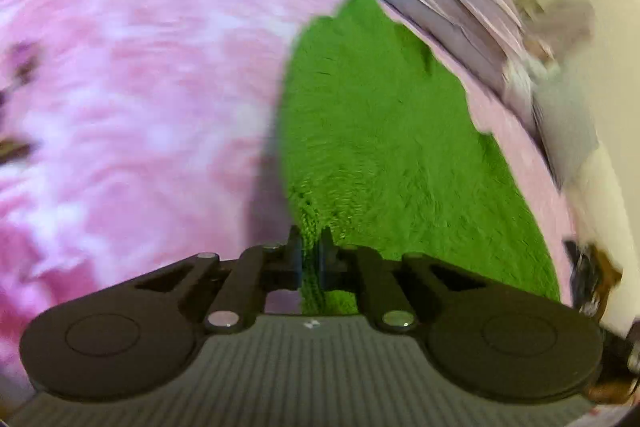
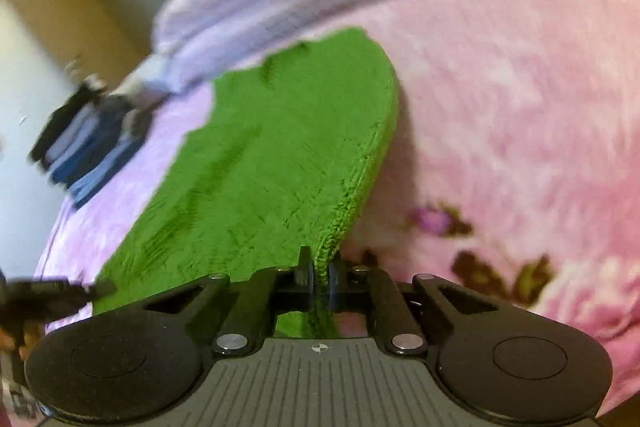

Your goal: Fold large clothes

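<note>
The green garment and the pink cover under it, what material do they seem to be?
The green garment looks like a matte knit, perhaps wool or acrylic: ribbed stitches show along its edge. The pink cover looks like soft plush fleece; blur leaves this uncertain.

The left tongs (image 1: 311, 259) are pinching an edge of the green knitted garment (image 1: 384, 131), which is stretching away over the pink blanket (image 1: 132, 99) covering the bed.

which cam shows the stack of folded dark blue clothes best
The right wrist view: the folded blue stack lies at the left on the pink blanket, beyond the green garment. The left wrist view shows no such stack.
</note>
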`<move>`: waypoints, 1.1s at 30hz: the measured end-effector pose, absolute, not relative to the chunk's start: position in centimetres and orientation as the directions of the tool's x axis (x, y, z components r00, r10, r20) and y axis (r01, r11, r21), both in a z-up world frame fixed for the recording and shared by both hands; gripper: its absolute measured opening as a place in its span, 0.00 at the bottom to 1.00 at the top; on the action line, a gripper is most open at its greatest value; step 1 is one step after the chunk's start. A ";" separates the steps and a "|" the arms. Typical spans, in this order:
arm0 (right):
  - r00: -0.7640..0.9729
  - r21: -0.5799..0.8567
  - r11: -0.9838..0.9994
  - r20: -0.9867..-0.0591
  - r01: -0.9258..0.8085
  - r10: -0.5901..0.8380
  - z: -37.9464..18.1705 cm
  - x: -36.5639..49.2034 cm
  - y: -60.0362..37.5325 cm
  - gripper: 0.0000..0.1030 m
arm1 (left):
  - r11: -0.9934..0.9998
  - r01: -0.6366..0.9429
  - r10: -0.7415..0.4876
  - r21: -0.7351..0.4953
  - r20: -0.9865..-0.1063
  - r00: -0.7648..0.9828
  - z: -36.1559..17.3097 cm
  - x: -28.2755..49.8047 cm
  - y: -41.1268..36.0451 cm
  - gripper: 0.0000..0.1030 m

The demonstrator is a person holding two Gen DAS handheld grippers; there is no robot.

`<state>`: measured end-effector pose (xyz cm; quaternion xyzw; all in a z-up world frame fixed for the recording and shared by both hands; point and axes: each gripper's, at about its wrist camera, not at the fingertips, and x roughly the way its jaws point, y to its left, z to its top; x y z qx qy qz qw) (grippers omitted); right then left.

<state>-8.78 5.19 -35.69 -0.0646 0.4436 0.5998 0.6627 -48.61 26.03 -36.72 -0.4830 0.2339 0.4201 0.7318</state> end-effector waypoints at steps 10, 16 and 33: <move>-0.175 0.358 0.388 -0.885 -0.850 0.432 -39.7 -7.8 2.8 0.35 | 0.219 -0.967 0.343 -0.134 -0.917 0.205 -36.6 -46.6 20.8 0.22; 0.000 0.186 0.287 -0.839 -0.940 0.544 -35.9 -7.4 3.6 0.38 | 0.393 -0.917 0.510 0.066 -0.845 0.158 -32.4 -41.6 21.8 0.18; 0.024 0.054 0.117 -0.813 -0.992 0.582 -41.7 -9.0 21.2 0.38 | 0.795 -0.596 0.433 0.109 -0.790 0.433 -39.4 -28.5 32.5 0.16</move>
